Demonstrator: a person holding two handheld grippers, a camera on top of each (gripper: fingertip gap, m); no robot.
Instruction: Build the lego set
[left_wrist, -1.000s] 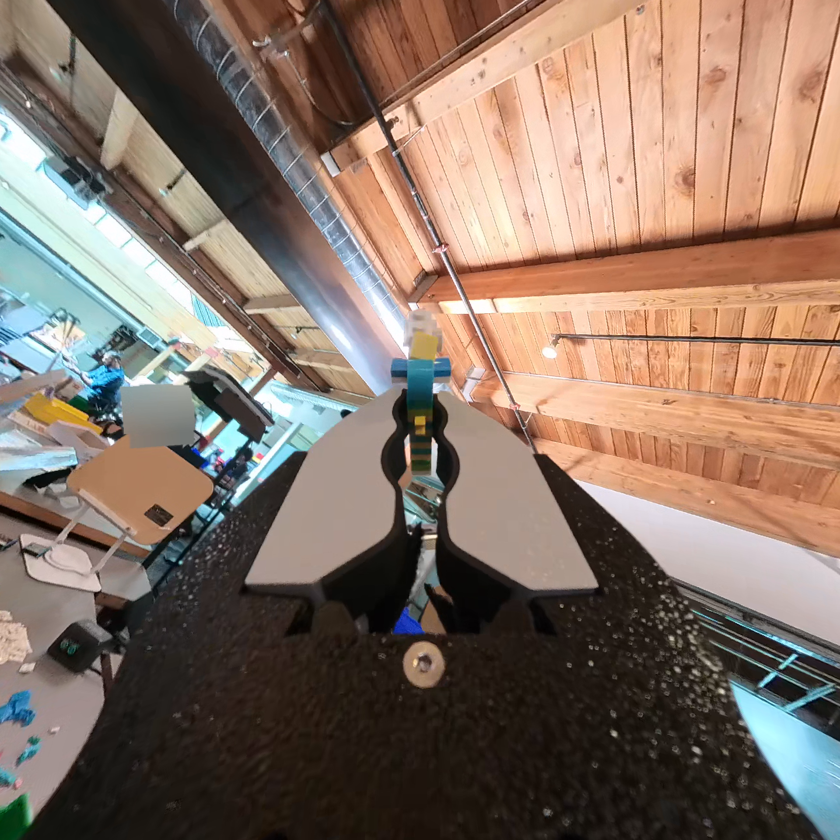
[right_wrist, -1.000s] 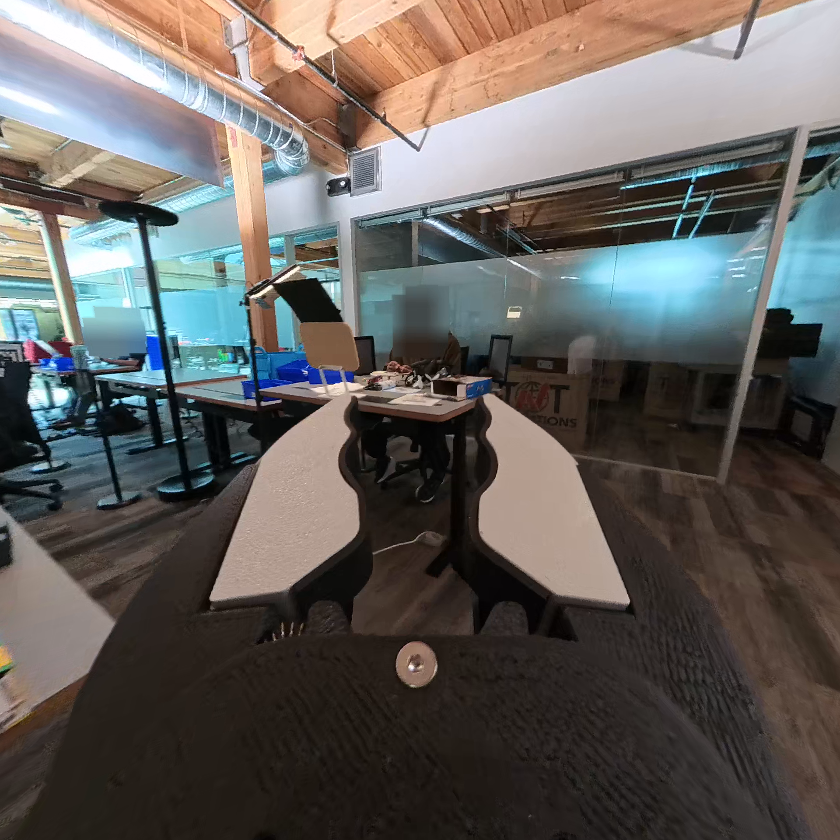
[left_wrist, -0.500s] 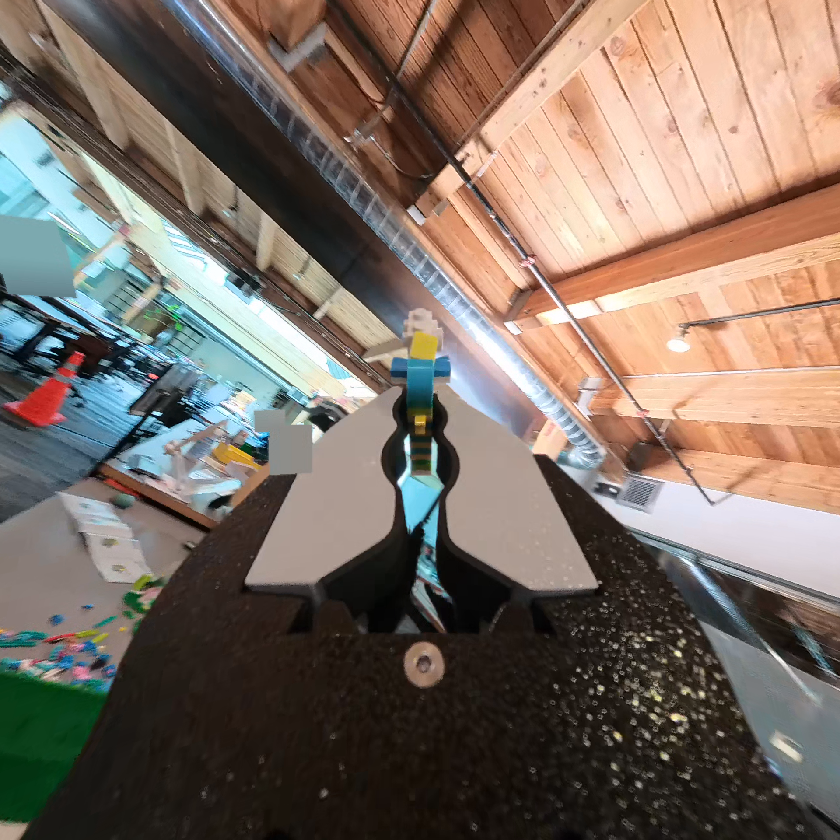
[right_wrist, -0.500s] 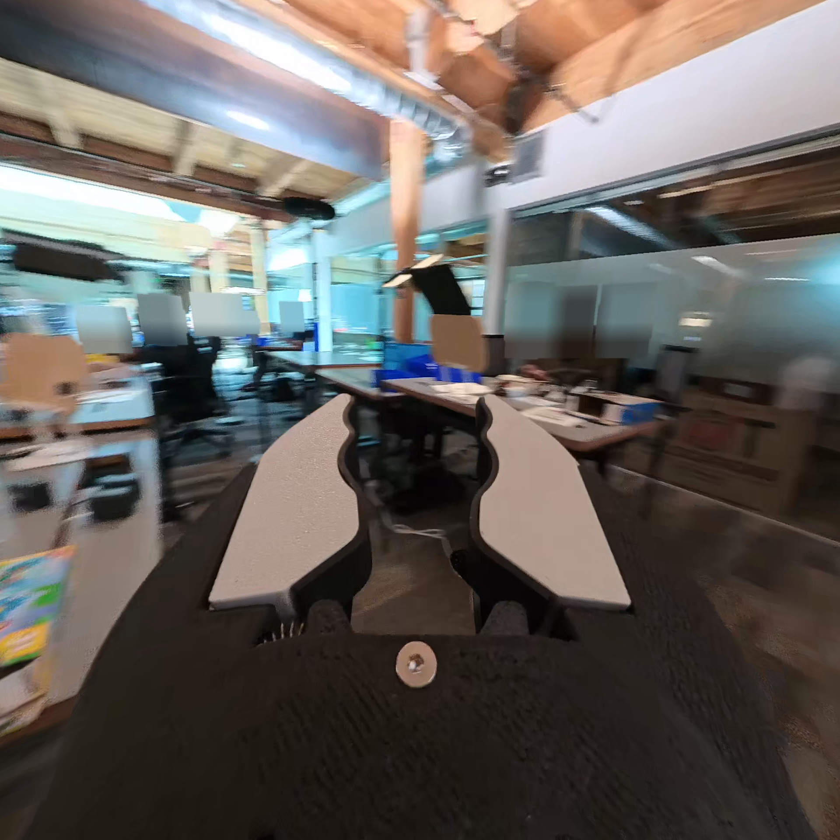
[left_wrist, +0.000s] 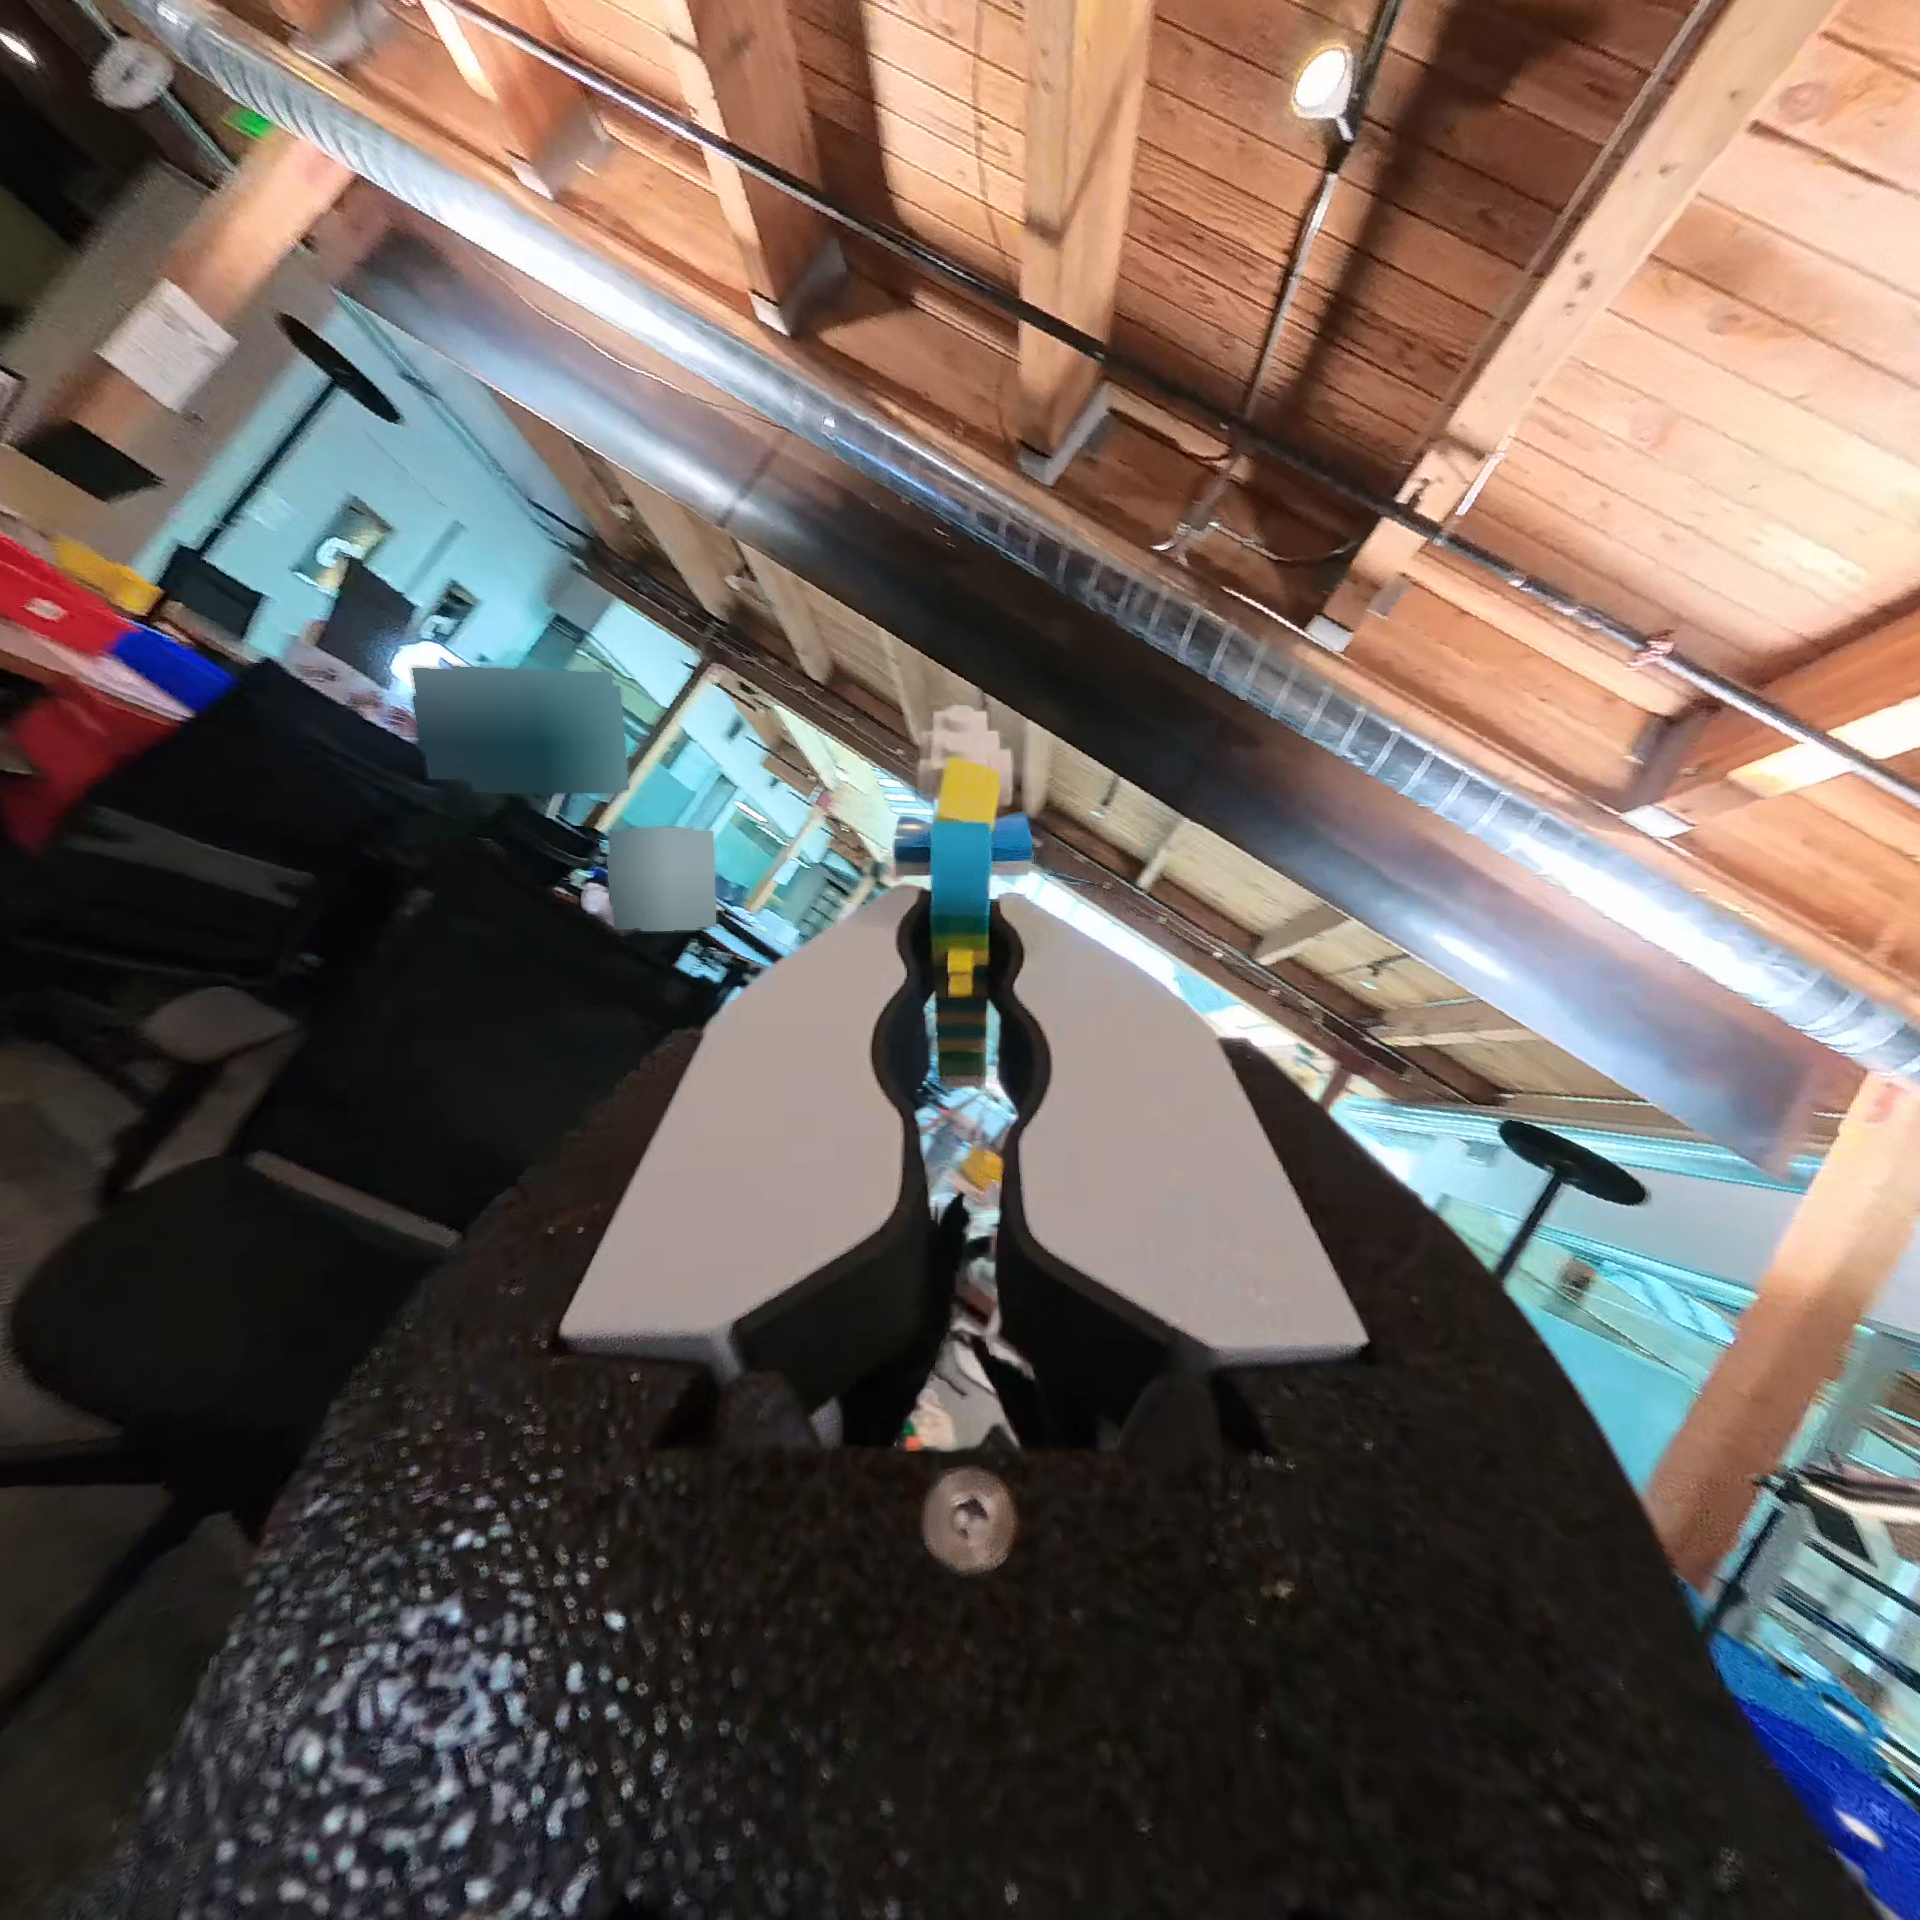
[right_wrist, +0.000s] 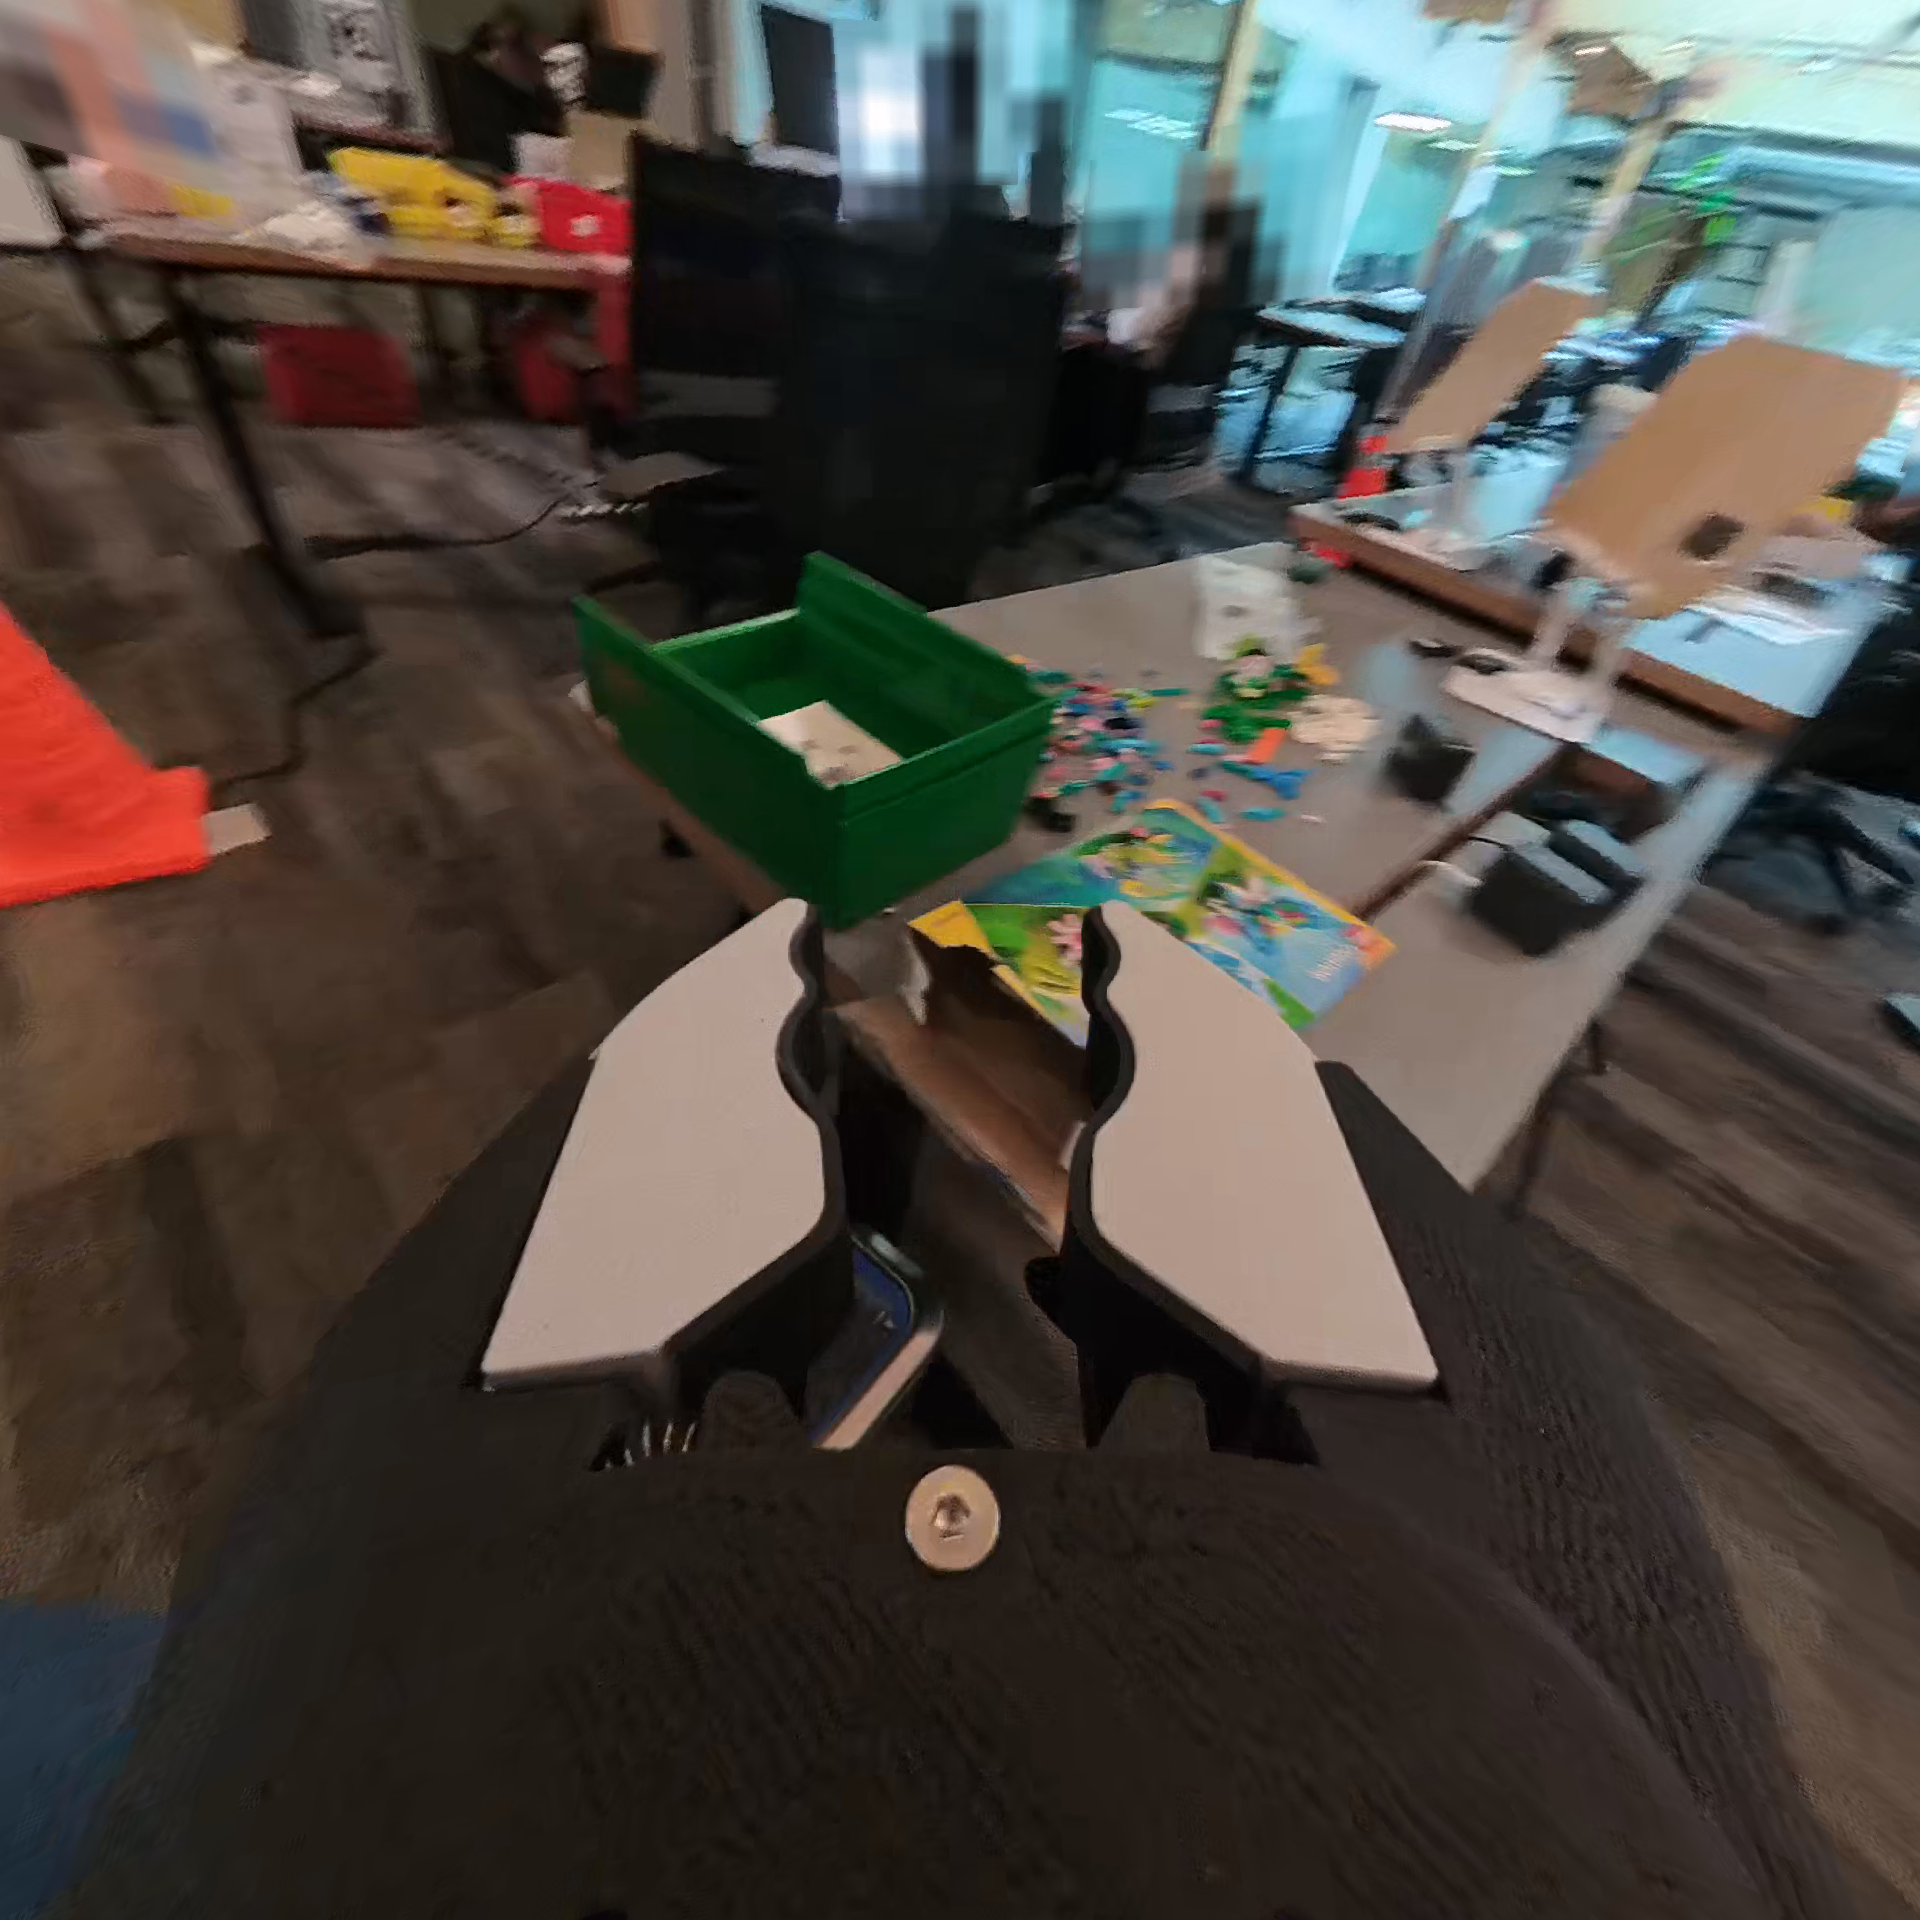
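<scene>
The left gripper (left_wrist: 961, 925) is clamped on a small lego assembly (left_wrist: 961, 883) of teal, yellow and white bricks, raised toward the ceiling, while the right gripper (right_wrist: 945, 971) hangs wide and empty, facing the table (right_wrist: 1455, 997). Loose lego pieces (right_wrist: 1132, 743) lie there beside a green bin (right_wrist: 821, 748) and the instruction booklet (right_wrist: 1174, 904). The step looks best done by bringing the assembly down level, keeping firm pressure, and picking one brick cleanly.

Wood-plank ceiling (left_wrist: 1558, 343) w/ beams, silver duct (left_wrist: 1039, 540); dark wood floor (right_wrist: 312, 1039), grey table (right_wrist: 1455, 987) right, orange cone (right_wrist: 73, 790) far left.
</scene>
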